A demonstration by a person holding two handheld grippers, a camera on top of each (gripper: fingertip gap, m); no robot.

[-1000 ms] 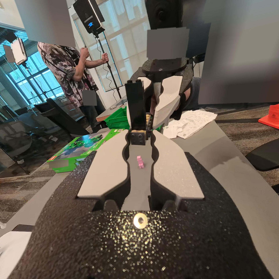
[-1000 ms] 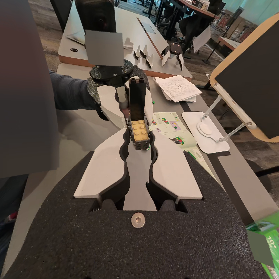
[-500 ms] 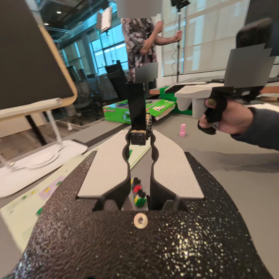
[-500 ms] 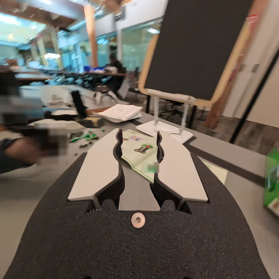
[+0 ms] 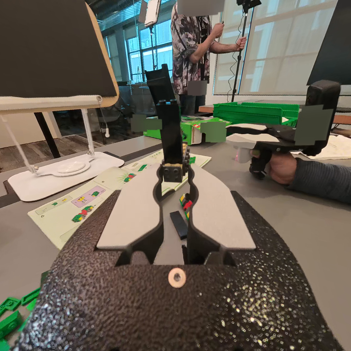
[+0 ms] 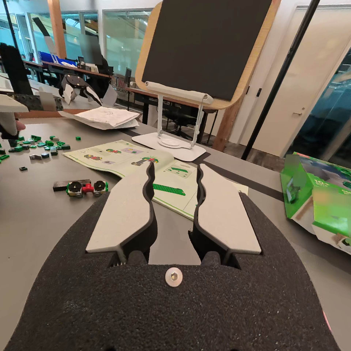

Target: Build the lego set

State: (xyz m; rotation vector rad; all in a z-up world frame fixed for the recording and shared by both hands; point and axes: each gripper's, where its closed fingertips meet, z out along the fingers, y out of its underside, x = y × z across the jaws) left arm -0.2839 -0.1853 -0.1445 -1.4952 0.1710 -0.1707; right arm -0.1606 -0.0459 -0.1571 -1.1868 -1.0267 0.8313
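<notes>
The left gripper (image 5: 173, 171) has its fingers clenched on a black-and-tan lego assembly (image 5: 171, 146), held above the open instruction booklet (image 6: 133, 157). The right gripper (image 6: 173, 171) hangs released over that booklet's near edge on the bench (image 6: 38, 218).

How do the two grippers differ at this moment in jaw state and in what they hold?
The left gripper has its jaws shut on a black Lego assembly that stands up from the tips; the right gripper has its jaws open and holds nothing. Below the left one lie a dark flat piece and a small colourful build; the right one points over the open instruction booklet. Both share grey jaws on a black textured body.
</notes>
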